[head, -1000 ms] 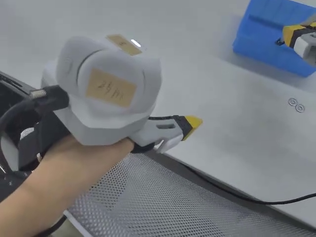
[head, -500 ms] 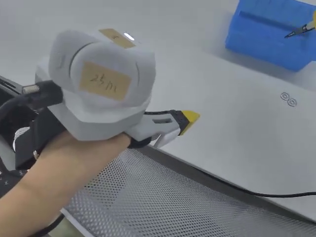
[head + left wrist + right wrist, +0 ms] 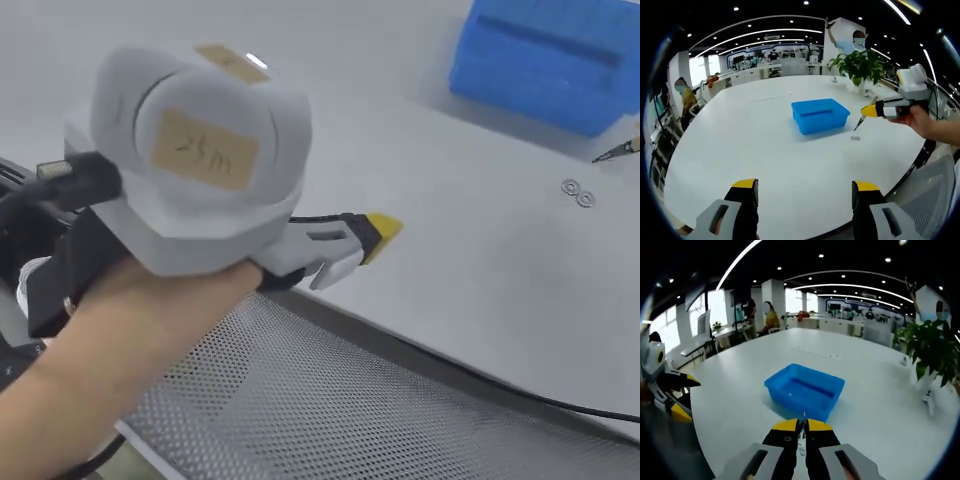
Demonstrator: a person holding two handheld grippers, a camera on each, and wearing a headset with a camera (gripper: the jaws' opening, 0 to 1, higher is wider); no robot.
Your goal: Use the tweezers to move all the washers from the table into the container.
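The left gripper (image 3: pixel 805 184) has its jaws spread wide with nothing between them. The blue container (image 3: pixel 820 115) sits on the table (image 3: pixel 740 150) well ahead of them, slightly right. The right gripper (image 3: pixel 801 426) has its jaws pressed together on the tweezers (image 3: pixel 858 123), whose thin tip pokes out ahead of them and slants down toward the table. Two washers (image 3: pixel 856 138) lie side by side on the table near that tip, outside the container, which stands straight ahead of the right jaws
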